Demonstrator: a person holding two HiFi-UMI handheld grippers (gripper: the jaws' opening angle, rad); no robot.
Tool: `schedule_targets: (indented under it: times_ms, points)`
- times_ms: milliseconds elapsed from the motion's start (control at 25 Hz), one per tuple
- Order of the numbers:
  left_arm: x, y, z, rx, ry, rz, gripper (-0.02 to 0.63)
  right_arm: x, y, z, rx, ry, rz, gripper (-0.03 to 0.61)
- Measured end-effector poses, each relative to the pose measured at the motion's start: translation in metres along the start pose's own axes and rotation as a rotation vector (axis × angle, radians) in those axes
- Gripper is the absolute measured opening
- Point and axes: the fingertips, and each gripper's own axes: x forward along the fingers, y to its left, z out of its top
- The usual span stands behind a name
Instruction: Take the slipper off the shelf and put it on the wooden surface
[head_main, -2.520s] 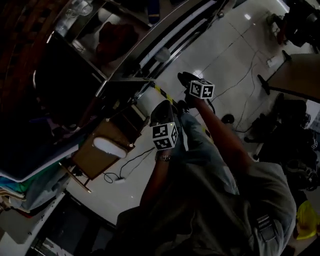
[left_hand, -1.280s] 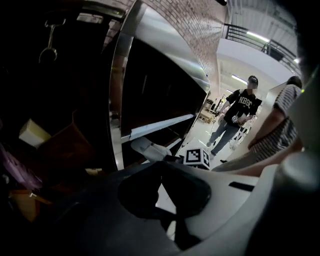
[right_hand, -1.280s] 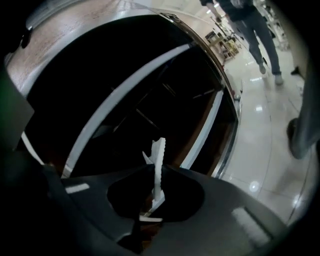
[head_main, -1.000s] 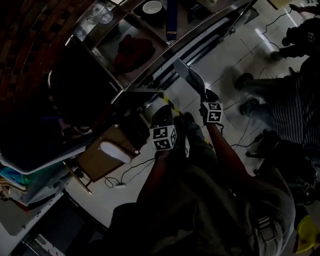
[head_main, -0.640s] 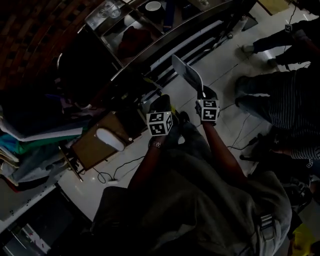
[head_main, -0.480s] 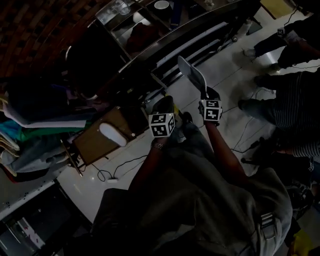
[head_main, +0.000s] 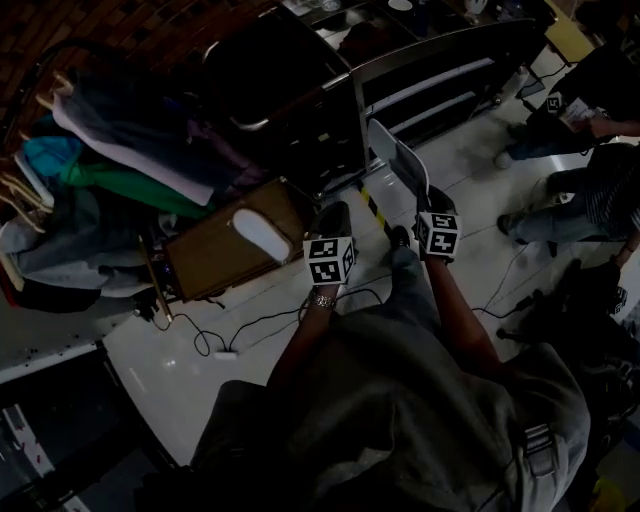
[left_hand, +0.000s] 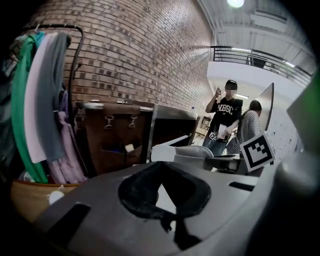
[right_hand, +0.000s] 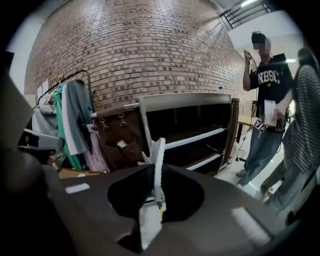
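Observation:
My right gripper (head_main: 420, 196) is shut on a grey slipper with a white sole (head_main: 393, 158), held upright in the air in front of the dark shelf (head_main: 440, 75). In the right gripper view the slipper (right_hand: 158, 165) shows edge-on, clamped between the jaws (right_hand: 155, 202). The left gripper (head_main: 331, 218) is shut and holds nothing; its own view (left_hand: 170, 222) also shows the held slipper (left_hand: 196, 152) to its right. A second, white slipper (head_main: 261, 235) lies on the wooden surface (head_main: 205, 262), left of both grippers.
A rack of hanging clothes (head_main: 120, 140) stands left of the wooden surface, and a brown trunk (left_hand: 117, 137) is beside the shelf. Two people (right_hand: 267, 100) (right_hand: 300, 135) stand on the tiled floor to the right. Cables (head_main: 235, 325) run across the floor.
The head view has swung left, bringing the clothes rack into view. The right gripper still holds the slipper upright and now sits nearer the wooden surface. The left gripper keeps its place beside it.

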Motion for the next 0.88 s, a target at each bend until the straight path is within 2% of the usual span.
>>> schedule_targets:
  times_ms: [120, 240, 440, 560, 720, 800, 880]
  points:
    - [-0.083, 0.061, -0.038, -0.036, -0.015, 0.068, 0.003, -0.033, 0.093, -0.026, 0.009, -0.014, 0.044, 0.037]
    - [-0.167, 0.118, -0.075, -0.108, -0.009, 0.163, 0.003, -0.067, 0.2, -0.052, 0.004, -0.002, 0.155, 0.037]
    - [-0.258, 0.17, -0.102, -0.166, -0.035, 0.221, 0.003, -0.104, 0.351, -0.08, -0.127, 0.04, 0.353, 0.037]
    - [-0.288, 0.194, -0.111, -0.22, -0.066, 0.262, 0.003, -0.109, 0.417, -0.097, -0.15, 0.091, 0.46, 0.037]
    - [-0.322, 0.221, -0.131, -0.281, -0.087, 0.343, 0.003, -0.093, 0.487, -0.146, -0.088, 0.224, 0.576, 0.037]
    - [-0.341, 0.234, -0.149, -0.311, -0.078, 0.394, 0.003, -0.073, 0.517, -0.174, -0.045, 0.282, 0.59, 0.037]
    - [-0.36, 0.246, -0.168, -0.338, -0.055, 0.444, 0.003, -0.04, 0.543, -0.198, 0.015, 0.329, 0.566, 0.037]
